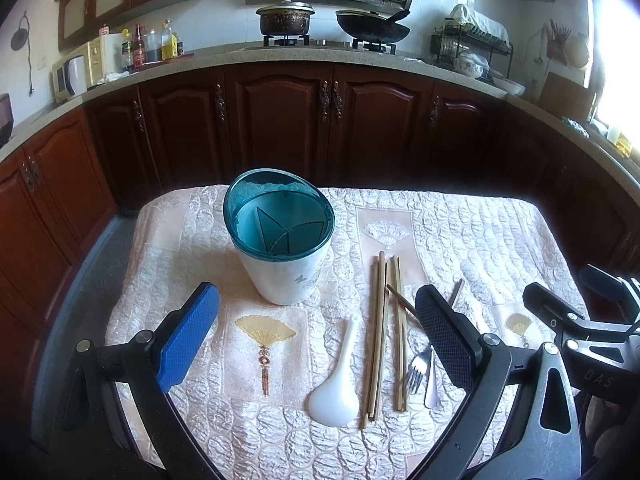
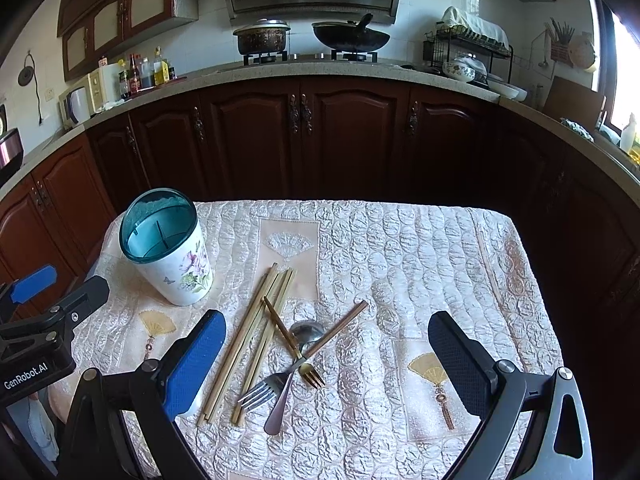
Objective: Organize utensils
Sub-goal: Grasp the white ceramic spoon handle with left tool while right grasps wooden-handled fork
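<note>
We see both wrist views looking forward, low and near over the quilted table (image 1: 460,232), facing the cabinets (image 2: 256,136); they share the holder (image 1: 280,240) and utensils.

Wok (image 1: 374,26) and pot (image 1: 285,19) behind

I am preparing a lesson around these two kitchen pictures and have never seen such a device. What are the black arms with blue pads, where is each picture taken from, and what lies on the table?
Each picture comes from a camera fixed on a hand-held gripper, looking along its two fingers. A person carries one in each hand. The left gripper and the right gripper both stand open, holding nothing. On the quilted tablecloth stand a floral utensil holder with a teal insert, and beside it lie bamboo chopsticks, a white soup spoon, a gold fork, a steel fork and a metal spoon, partly crossed over one another.
</note>
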{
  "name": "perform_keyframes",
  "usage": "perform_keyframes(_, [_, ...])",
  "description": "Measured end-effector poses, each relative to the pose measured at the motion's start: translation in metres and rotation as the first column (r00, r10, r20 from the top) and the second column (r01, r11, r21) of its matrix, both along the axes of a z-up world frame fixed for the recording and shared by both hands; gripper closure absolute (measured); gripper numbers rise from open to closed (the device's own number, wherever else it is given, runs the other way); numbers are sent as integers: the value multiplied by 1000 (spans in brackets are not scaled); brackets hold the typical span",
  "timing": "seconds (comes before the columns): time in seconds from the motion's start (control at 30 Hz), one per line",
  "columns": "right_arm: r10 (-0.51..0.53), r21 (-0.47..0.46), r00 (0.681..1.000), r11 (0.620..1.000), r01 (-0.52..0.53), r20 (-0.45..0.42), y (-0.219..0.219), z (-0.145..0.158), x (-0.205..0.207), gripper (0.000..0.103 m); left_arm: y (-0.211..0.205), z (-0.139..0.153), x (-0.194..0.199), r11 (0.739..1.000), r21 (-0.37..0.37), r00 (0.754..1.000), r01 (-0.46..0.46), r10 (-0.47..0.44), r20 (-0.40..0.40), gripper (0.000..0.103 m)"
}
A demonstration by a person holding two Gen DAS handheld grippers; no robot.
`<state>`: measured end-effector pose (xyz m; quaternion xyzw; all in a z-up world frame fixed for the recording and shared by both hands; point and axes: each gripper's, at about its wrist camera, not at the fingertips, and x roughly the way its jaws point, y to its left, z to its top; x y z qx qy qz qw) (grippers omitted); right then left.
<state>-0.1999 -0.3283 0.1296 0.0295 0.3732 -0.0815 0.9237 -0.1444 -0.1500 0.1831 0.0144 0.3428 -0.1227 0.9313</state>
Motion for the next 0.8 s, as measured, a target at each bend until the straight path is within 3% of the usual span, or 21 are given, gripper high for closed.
perform_keyframes(0.5, [29, 11, 999, 1000, -29, -44, -1, -16, 5, 2, -3, -13, 9, 1000, 6, 999, 21, -21, -43, 4])
perform_keyframes(0.63, [49, 28, 997, 998, -48, -59, -5, -27, 7, 2, 7, -24, 18, 998, -28, 994, 63, -65, -86, 4])
perform_keyframes(0.8, [61, 97, 992, 994, -50, -108, -21, -55, 16, 14, 11, -45, 30, 993, -34, 980, 115, -119, -157, 4])
